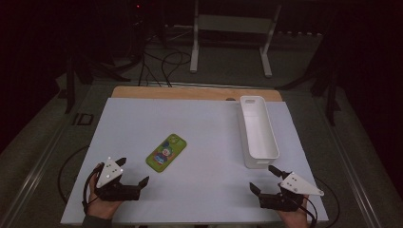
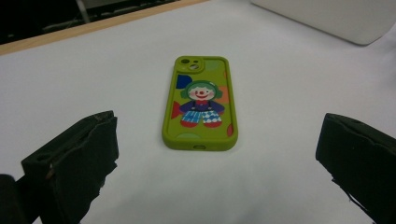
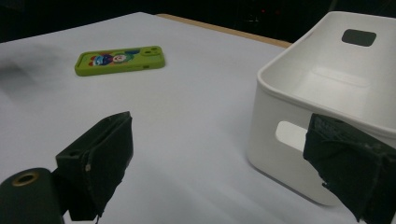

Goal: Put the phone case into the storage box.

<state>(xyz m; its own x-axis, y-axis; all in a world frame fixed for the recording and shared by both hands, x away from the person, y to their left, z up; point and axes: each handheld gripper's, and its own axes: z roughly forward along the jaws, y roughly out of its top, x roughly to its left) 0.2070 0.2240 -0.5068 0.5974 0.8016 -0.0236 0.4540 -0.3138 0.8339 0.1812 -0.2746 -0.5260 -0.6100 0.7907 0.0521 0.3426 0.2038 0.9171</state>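
Note:
A green phone case with a cartoon clown printed on it lies flat on the white table sheet, left of centre. My left gripper rests near the front left edge, open and empty, its jaws pointing at the phone case a short way ahead. At the front right my right gripper is open too, with nothing between its jaws. It sits just in front of the near end of a long white bin. In the right gripper view the bin is close on the right and the phone case lies far left.
The white bin is empty and has a handle hole at each end. A wooden table edge runs behind the sheet. Beyond it are a white stand and cables on a dark floor.

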